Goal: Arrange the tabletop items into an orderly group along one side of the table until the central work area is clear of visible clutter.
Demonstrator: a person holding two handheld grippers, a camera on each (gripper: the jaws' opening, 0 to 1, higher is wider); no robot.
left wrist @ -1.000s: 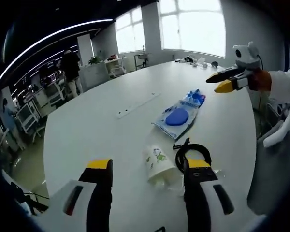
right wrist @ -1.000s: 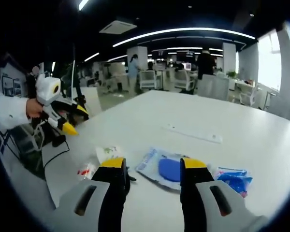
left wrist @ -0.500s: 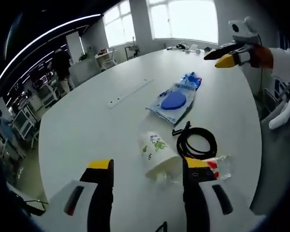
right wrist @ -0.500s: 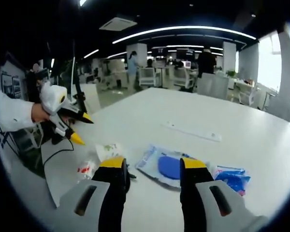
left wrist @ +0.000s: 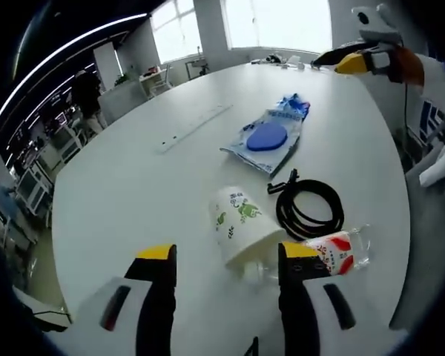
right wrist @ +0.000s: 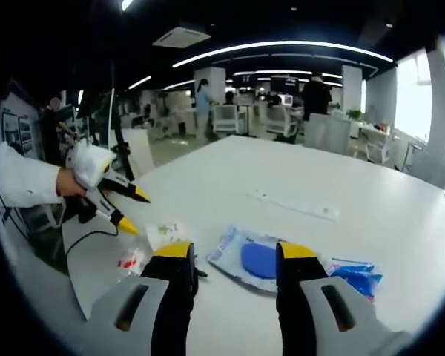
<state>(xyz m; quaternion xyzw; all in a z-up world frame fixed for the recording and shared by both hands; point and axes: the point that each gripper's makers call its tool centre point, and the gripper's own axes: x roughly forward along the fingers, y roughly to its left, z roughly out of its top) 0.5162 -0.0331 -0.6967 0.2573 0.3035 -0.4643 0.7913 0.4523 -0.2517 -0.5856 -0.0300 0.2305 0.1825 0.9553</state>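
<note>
On the white table [left wrist: 126, 200] a paper cup [left wrist: 239, 226] lies on its side, just ahead of my open left gripper [left wrist: 226, 254]. Beside the cup lie a coiled black cable [left wrist: 309, 210] and a clear bottle with a red label [left wrist: 334, 249]. Farther off are a clear bag with a blue disc [left wrist: 265, 139] and a blue wad [left wrist: 293, 106]. My right gripper [left wrist: 335, 61] hovers at the upper right, jaws apart. In the right gripper view my right gripper [right wrist: 235, 252] stands open above the bag [right wrist: 243, 261]. There the left gripper [right wrist: 138, 213] hangs open over the cup [right wrist: 163, 233] and bottle [right wrist: 131, 261].
A long white strip [left wrist: 195, 126] lies across the table's middle. Small items sit at the far end [left wrist: 282, 62] by the windows. The table's rounded edge runs close to the cup and bottle. Office desks, chairs and people [right wrist: 205, 100] stand beyond.
My left gripper has dropped and tilted down toward the cup, which now looks larger and nearer. The right gripper has hardly moved. The table items lie as before.
</note>
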